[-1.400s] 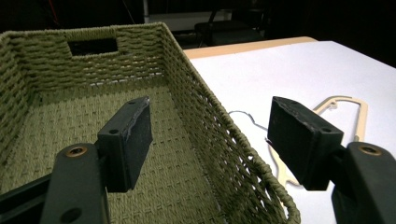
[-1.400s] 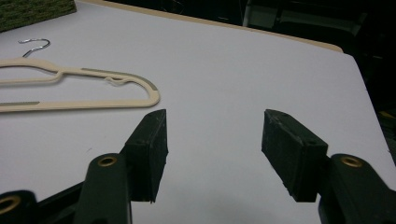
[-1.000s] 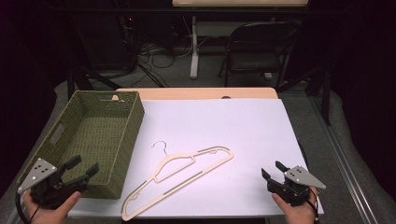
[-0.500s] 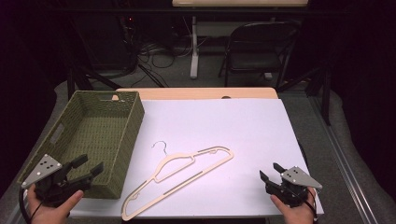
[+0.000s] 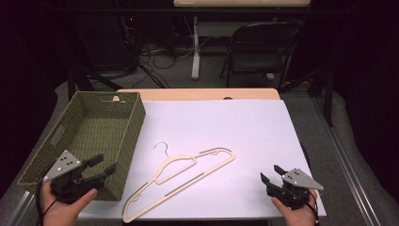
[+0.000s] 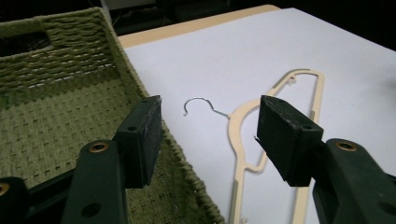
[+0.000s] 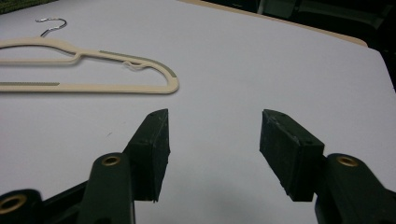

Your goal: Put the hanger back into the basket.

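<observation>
High view: the hanger [image 5: 181, 181] lies flat on the white surface [image 5: 244, 136] between the two grippers, its long axis slanting from the near left up toward the far right, wire hook toward the basket [image 5: 89, 141]. The left gripper [image 5: 101, 165] hovers over the basket's near corner; the right gripper [image 5: 270, 173] sits off the hanger's right end.

Left gripper view: fingers [image 6: 142, 137] spread wide, empty; the hanger lies just ahead.

Right gripper view: fingers [image 7: 152, 149] wide, empty; the hanger [image 7: 88, 70] lies ahead-left, crosswise. The left looks slightly nearer.

Cream hanger [image 5: 181, 181] with metal hook lies flat, diagonal, on the white desk [image 5: 244, 127], just beside the empty green woven basket [image 5: 89, 136].
</observation>
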The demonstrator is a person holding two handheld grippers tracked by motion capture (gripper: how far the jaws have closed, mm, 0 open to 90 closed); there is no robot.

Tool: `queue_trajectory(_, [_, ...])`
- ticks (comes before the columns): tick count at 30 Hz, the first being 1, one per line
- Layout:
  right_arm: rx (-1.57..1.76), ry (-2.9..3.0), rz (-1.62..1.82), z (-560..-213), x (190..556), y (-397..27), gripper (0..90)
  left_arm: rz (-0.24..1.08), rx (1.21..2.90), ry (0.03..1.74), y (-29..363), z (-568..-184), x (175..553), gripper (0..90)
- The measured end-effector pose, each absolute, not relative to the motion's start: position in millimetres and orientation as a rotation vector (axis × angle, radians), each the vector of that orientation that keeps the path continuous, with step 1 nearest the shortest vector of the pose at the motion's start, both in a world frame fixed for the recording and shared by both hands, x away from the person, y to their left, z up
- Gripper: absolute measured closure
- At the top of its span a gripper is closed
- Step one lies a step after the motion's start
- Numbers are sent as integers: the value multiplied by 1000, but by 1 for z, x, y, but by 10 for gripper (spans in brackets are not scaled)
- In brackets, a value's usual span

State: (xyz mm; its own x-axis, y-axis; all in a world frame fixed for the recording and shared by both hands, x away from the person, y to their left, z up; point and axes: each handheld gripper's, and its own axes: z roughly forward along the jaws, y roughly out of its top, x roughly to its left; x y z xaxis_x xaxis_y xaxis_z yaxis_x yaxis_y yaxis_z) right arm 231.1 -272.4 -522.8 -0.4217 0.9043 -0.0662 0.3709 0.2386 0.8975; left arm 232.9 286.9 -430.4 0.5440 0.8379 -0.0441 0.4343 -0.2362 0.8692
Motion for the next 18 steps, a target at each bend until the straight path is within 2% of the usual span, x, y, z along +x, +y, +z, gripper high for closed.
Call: queue_trajectory(18, [1175,1933,1138,-522,231,-274,434,419,2068,929,226,-422,261,486])
